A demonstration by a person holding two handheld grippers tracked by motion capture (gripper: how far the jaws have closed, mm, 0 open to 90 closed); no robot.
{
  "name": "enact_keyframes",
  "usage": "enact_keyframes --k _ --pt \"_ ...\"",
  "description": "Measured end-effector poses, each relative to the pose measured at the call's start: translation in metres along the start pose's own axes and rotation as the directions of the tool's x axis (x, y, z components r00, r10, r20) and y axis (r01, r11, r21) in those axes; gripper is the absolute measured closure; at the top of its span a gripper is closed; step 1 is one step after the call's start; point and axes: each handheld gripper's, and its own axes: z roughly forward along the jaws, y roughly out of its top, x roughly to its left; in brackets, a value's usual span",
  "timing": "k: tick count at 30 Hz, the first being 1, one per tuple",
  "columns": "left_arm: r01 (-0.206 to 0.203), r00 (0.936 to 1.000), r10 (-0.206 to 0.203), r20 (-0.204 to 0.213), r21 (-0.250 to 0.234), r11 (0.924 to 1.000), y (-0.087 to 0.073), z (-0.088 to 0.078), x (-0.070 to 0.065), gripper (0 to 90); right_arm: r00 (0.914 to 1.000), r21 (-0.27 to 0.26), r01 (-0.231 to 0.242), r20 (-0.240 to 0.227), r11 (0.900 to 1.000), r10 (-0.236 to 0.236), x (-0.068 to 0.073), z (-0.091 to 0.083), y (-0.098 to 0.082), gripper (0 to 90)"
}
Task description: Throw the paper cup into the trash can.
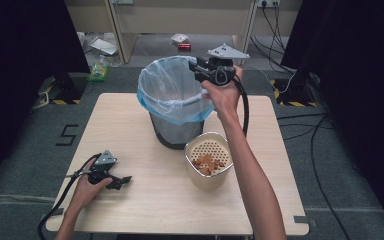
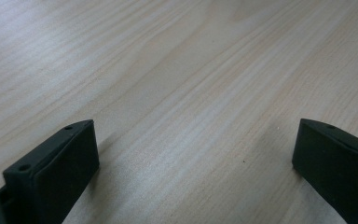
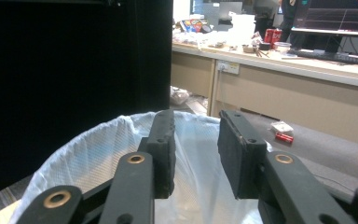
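A mesh bin with a pale blue liner [image 1: 172,95] stands at the middle back of the wooden table [image 1: 130,130]. My right gripper [image 1: 192,65] hangs over the bin's right rim, pointing left across its mouth. In the right gripper view its jaws [image 3: 196,149] stand a little apart above the liner [image 3: 88,158], nothing between them. Just in front of the bin sits a cream container [image 1: 207,160] with a perforated insert and brown pieces inside. My left gripper [image 1: 125,181] rests on the table at the front left; its jaws [image 2: 196,154] are wide open over bare wood [image 2: 182,70].
Black curtains close in both sides. Behind the table a wooden bench [image 1: 180,20] stands, with litter and a red can [image 1: 183,46] on the floor. Cables [image 1: 305,125] run over the floor at the right. My right forearm [image 1: 252,170] crosses the table's right half.
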Motion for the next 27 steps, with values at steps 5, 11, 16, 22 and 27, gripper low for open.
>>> enact_keyframes --k 5,11,16,22,27 --pt "0.0 1.0 0.0 0.0 0.0 1.0 0.0 0.0 0.0 0.0 0.9997 0.011 -0.005 0.023 1.0 0.005 -0.011 -0.015 -0.006 63.6" --pt "0.0 1.0 0.0 0.0 0.0 1.0 0.0 0.0 0.0 0.0 0.9986 0.041 -0.003 0.052 0.999 0.001 -0.023 -0.032 -0.014 57.0" --pt "0.0 1.0 0.0 0.0 0.0 1.0 0.0 0.0 0.0 0.0 0.9978 0.071 -0.001 0.066 0.998 -0.003 -0.032 -0.051 -0.027 52.1" --pt "0.0 1.0 0.0 0.0 0.0 1.0 0.0 0.0 0.0 0.0 0.9963 0.112 0.01 0.083 0.994 -0.019 -0.043 -0.077 -0.041 49.9" --pt "0.0 1.0 0.0 0.0 -0.001 1.0 0.0 0.0 0.0 0.0 0.9946 0.143 0.011 0.101 0.99 -0.026 -0.053 -0.096 -0.056 48.5"
